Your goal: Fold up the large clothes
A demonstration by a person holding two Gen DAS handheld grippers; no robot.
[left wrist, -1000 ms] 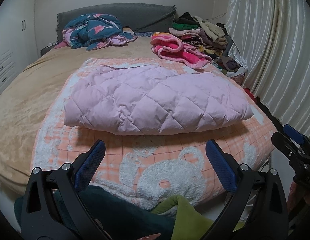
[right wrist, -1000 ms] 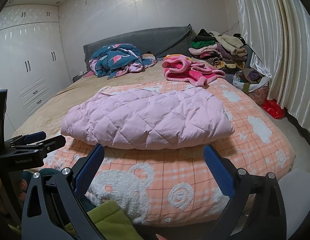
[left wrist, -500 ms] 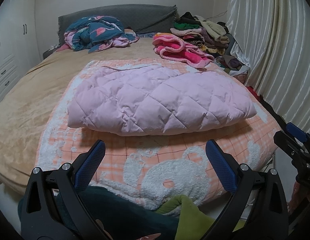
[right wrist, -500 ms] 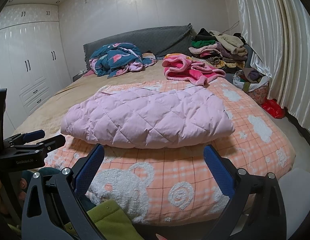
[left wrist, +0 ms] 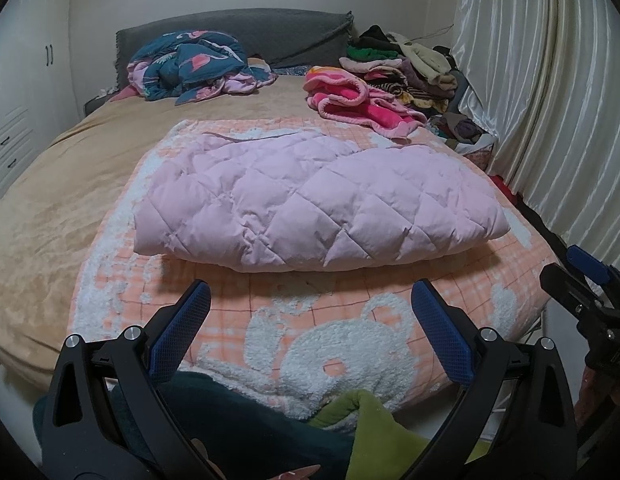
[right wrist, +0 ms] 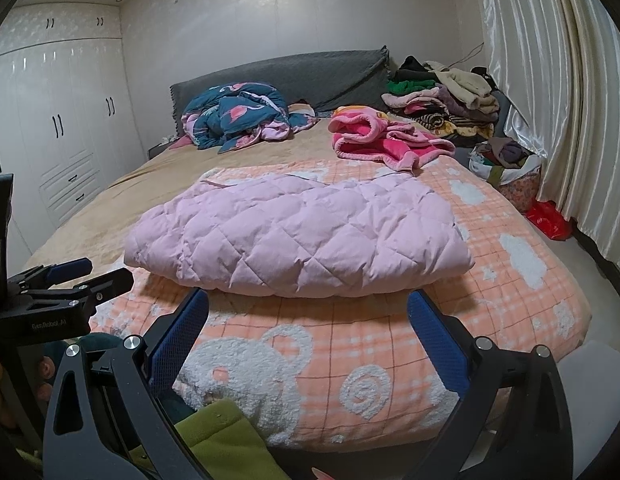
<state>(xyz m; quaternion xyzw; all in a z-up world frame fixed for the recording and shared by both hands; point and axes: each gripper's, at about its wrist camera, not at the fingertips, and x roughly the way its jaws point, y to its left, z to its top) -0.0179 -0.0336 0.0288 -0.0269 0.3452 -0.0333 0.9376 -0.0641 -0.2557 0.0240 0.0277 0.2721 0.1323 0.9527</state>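
Both tongs, left tongs and right tongs, I am holding spread and empty short of the pink quilted coat, lying folded on the bed, likely awaiting placement

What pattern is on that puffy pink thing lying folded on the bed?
The pink jacket has plain diamond quilting, clearest in the left wrist view.

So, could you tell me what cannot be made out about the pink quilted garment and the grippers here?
- Pink quilted garment: sleeves, collar and underside hidden by its own folds, both views.
- Left gripper: handle cut off by the bottom edge, left wrist view.
- Right gripper: handle likewise cut off, right wrist view.
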